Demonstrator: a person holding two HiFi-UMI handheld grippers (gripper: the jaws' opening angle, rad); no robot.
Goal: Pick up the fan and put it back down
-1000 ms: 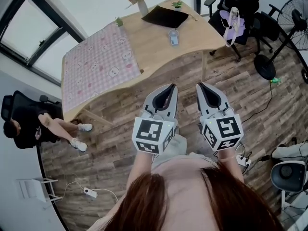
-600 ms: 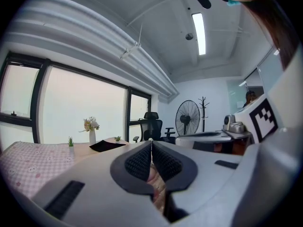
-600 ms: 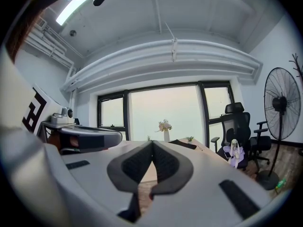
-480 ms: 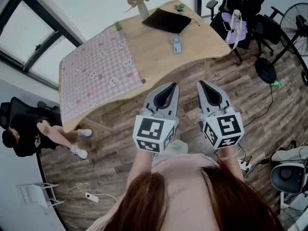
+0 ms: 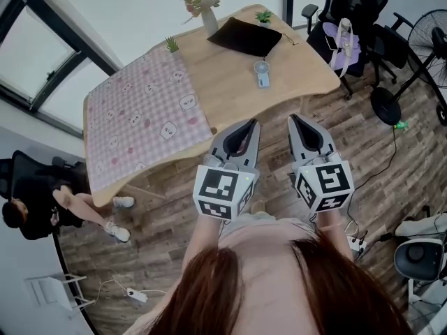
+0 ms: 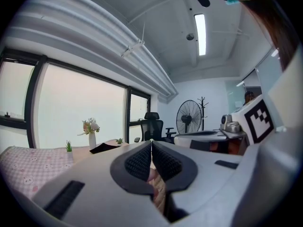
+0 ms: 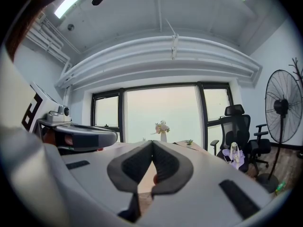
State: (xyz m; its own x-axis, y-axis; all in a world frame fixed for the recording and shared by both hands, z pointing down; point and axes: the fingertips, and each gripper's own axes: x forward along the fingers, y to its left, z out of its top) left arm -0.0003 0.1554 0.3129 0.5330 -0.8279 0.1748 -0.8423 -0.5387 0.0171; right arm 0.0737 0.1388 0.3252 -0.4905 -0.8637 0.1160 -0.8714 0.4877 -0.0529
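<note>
Jaws shut tip to tip on both left gripper (image 5: 251, 124) and right gripper (image 5: 293, 119), nothing between them. Both are held side by side, near level, at the table (image 5: 314, 82) edge. Fan (image 5: 262, 74), small, lies flat on bare tabletop ahead, well apart, roughly between their lines. Pink cloth (image 5: 140, 117) lies left of it, black pad (image 5: 244, 37) beyond.

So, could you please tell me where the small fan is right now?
In the head view, the small fan lies on the bare wood of the table, right of the pink cloth and just in front of the black mat.
</note>
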